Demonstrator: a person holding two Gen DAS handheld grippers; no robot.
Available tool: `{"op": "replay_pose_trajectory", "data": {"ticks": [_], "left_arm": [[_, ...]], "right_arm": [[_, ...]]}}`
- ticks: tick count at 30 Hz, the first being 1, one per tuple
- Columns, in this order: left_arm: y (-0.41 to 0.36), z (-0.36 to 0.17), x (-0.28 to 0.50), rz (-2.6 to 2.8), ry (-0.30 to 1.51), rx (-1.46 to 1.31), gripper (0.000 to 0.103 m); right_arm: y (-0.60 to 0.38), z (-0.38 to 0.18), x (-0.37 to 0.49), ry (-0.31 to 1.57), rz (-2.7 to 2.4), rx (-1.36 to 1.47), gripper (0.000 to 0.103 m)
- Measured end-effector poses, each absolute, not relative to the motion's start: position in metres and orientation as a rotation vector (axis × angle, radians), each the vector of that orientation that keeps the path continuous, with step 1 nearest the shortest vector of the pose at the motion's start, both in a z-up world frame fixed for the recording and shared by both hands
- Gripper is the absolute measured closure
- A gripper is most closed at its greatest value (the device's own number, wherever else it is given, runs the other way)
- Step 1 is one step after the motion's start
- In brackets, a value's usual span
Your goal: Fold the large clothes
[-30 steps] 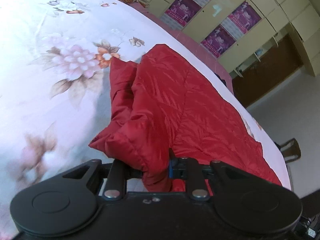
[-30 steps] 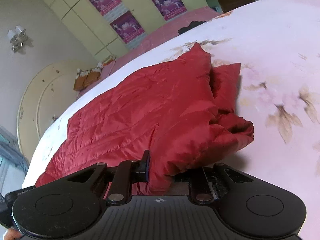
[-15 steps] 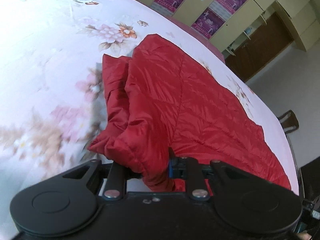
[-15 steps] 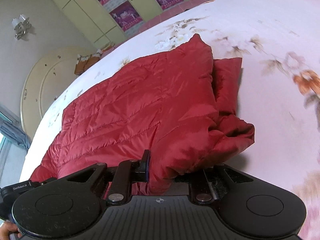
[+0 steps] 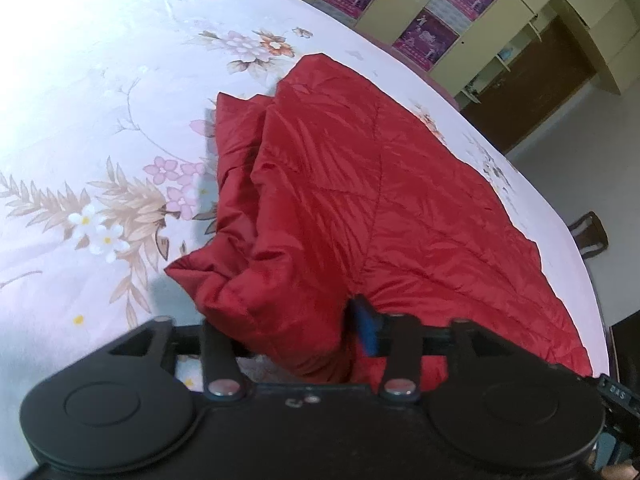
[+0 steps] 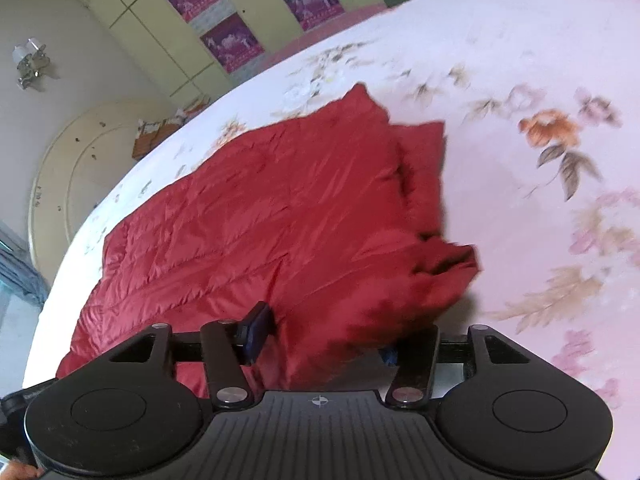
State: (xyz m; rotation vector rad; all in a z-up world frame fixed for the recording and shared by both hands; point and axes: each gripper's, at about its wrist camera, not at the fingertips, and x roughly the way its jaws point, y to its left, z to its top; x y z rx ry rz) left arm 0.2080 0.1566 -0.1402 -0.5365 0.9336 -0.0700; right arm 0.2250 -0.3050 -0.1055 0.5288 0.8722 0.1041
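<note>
A red quilted jacket [image 5: 360, 184] lies folded on the floral bedsheet [image 5: 100, 100], its bunched end toward the camera. My left gripper [image 5: 292, 332] straddles that bunched end; its jaws are opening, the blue pad [image 5: 366, 328] beside the cloth, the other finger hidden under it. In the right wrist view the same jacket [image 6: 280, 208] spreads away to the left over the sheet [image 6: 540, 80]. My right gripper [image 6: 336, 336] has a thick fold between its fingers; its jaws are opening and the left pad [image 6: 258, 330] stands just off the fabric.
Pale yellow wardrobe doors with purple posters [image 5: 426, 36] stand beyond the bed. A brown door [image 5: 532, 80] and a dark chair [image 5: 588, 234] are past the bed's right edge. A round cream headboard [image 6: 72, 168] shows at the left in the right wrist view.
Both grippers' fingers have spread apart from a tight pinch on the jacket's folded end. Both hands slid across the bed with the jacket, so more floral sheet shows alongside it.
</note>
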Motion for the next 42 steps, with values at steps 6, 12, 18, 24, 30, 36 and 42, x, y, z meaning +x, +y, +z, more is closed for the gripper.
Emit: {"op": "replay_pose_trajectory", "data": {"ticks": [6, 12, 18, 24, 30, 36, 42], "left_arm": [[0.150, -0.142, 0.205, -0.070, 0.910, -0.558, 0.026], [0.148, -0.145, 0.212, -0.049, 0.894, -0.588, 0.023], [0.149, -0.146, 0.217, -0.029, 0.888, -0.604, 0.023], [0.148, -0.145, 0.217, -0.021, 0.886, -0.603, 0.024], [0.152, -0.146, 0.217, -0.014, 0.876, -0.621, 0.030], [0.160, -0.148, 0.211, -0.005, 0.857, -0.649, 0.044], [0.162, -0.148, 0.206, -0.032, 0.841, -0.643, 0.065]], "right_arm": [[-0.315, -0.088, 0.212, 0.789, 0.010, 0.439, 0.024], [-0.319, -0.060, 0.207, 0.711, 0.019, 0.331, 0.024], [-0.280, -0.056, 0.234, 0.698, 0.135, 0.252, 0.025], [-0.232, -0.066, 0.272, 0.719, 0.252, 0.194, 0.051], [-0.187, -0.084, 0.309, 0.752, 0.331, 0.134, 0.062], [-0.152, -0.100, 0.328, 0.779, 0.380, 0.059, 0.068], [-0.122, -0.130, 0.347, 0.821, 0.348, -0.056, 0.069]]}}
